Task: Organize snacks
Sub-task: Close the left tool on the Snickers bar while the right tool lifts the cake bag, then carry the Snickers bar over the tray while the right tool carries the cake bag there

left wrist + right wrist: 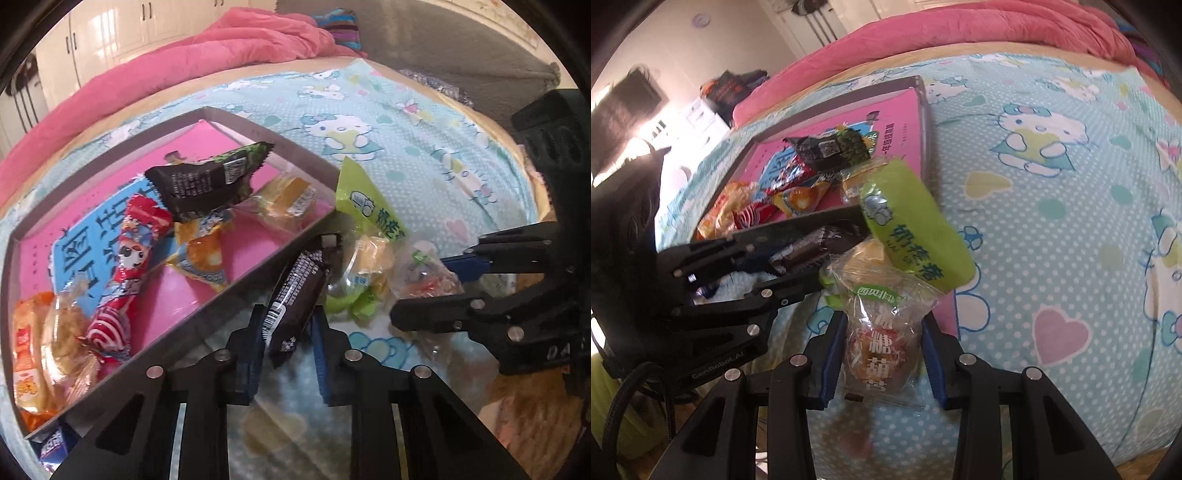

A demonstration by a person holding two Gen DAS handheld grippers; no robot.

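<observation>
In the left wrist view my left gripper (286,347) is shut on the lower end of a dark brown snack bar (295,295), which leans up against the front wall of the grey box (221,306). The box has a pink bottom and holds several snacks, among them a dark packet (199,184) and a red wrapper (129,258). In the right wrist view my right gripper (881,354) is shut on a clear packet of red-orange candy (882,343). A green packet (916,225) lies just beyond it, beside the box corner. The left gripper (790,266) shows at the left there.
Everything lies on a bed with a light blue cartoon-cat sheet (1052,221). A pink quilt (184,55) is bunched along the far side and a grey blanket (443,55) at the back right. More small packets (369,258) lie between the grippers. A blue packet (55,443) peeks from under the box.
</observation>
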